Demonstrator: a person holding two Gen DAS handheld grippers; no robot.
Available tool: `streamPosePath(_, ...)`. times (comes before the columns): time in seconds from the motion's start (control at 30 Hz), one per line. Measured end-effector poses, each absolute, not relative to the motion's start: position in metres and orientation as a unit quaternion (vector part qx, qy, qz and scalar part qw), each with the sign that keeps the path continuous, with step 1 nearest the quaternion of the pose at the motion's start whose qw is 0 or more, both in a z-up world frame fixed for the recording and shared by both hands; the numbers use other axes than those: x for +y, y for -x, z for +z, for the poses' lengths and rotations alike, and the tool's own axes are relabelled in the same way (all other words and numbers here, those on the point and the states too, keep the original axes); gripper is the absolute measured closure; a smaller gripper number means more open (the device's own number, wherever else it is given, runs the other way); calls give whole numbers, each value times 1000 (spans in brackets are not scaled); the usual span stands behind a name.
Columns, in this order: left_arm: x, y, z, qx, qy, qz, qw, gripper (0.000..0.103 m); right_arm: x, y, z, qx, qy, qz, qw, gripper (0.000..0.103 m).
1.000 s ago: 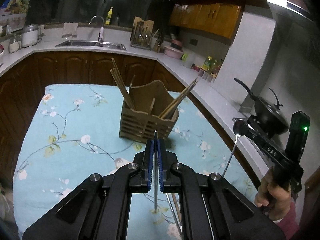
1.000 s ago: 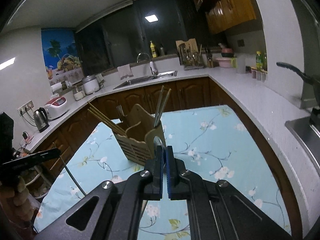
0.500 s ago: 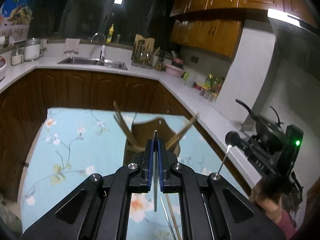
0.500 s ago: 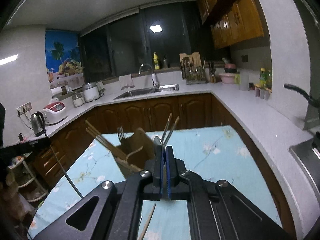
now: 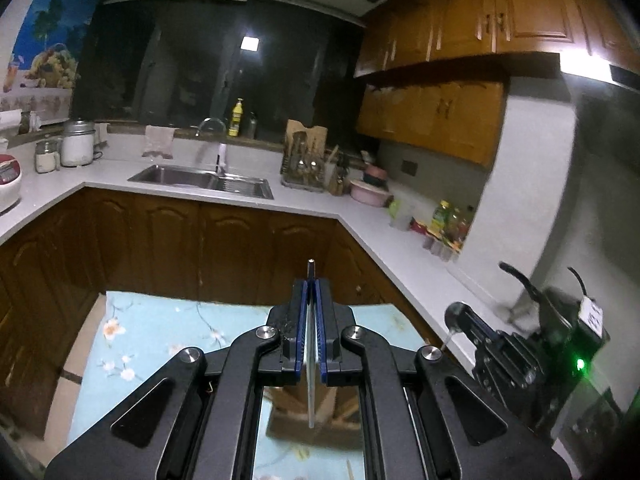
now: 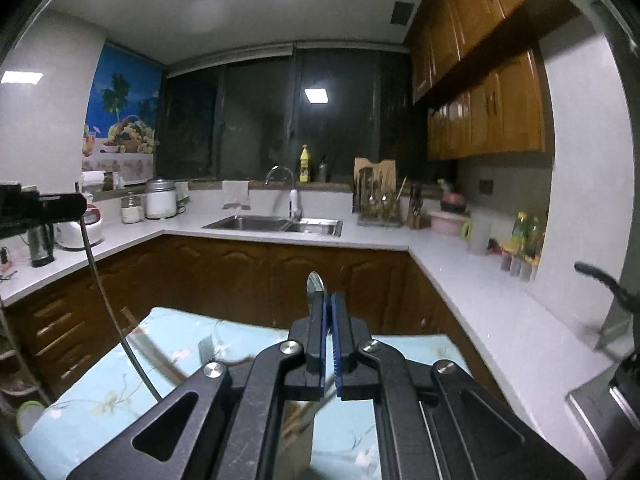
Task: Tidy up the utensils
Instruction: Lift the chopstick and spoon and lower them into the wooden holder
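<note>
Left wrist view: left gripper (image 5: 311, 292) is clamped on a thin metal utensil handle (image 5: 311, 384) above the wooden utensil holder (image 5: 298, 412); right gripper (image 6: 328, 304) is clamped on a spoon (image 6: 315, 282).

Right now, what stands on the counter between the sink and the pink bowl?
A dish rack of utensils backed by a cutting board, then a knife block, clearest in the right wrist view.

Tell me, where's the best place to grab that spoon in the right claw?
Probably the narrow neck just below the bowl, pinched from either side across its flat faces, as the right claw grips the spoon now. The long handle then hangs free underneath.
</note>
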State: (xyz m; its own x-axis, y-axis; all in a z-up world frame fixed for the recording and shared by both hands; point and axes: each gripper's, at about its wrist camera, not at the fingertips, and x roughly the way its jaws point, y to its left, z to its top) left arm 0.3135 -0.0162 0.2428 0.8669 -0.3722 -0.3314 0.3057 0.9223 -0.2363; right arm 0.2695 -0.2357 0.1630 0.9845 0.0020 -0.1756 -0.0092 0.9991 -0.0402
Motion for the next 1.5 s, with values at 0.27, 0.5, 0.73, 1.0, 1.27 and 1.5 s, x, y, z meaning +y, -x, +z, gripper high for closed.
streamPosePath(0.27, -28, -360, 208, 195, 102, -141, 965, 99, -221, -298, 146, 69, 59, -11, 996, 101)
streamPosePath(0.5, -40, -361, 151, 231, 120, -140, 955, 100, -209, -298, 108, 67, 83, -24, 994, 101)
streamPosePath(0.73, -46, -359, 115, 267, 129, -142, 944, 99, -216, -293, 82, 95, 62, -24, 993, 100)
streamPosePath(1.0, -45, -352, 111, 261, 122, -144, 947, 99, -230, -292, 71, 143, 23, 0, 989, 101)
streamPosePath(1.27, -35, -352, 110, 275, 114, -147, 943, 98, -241, -296, 72, 173, 2, 16, 985, 100)
streamPosePath(1.5, -30, -349, 107, 284, 113, -145, 941, 98, -242, -298, 68, 189, -3, 17, 982, 100)
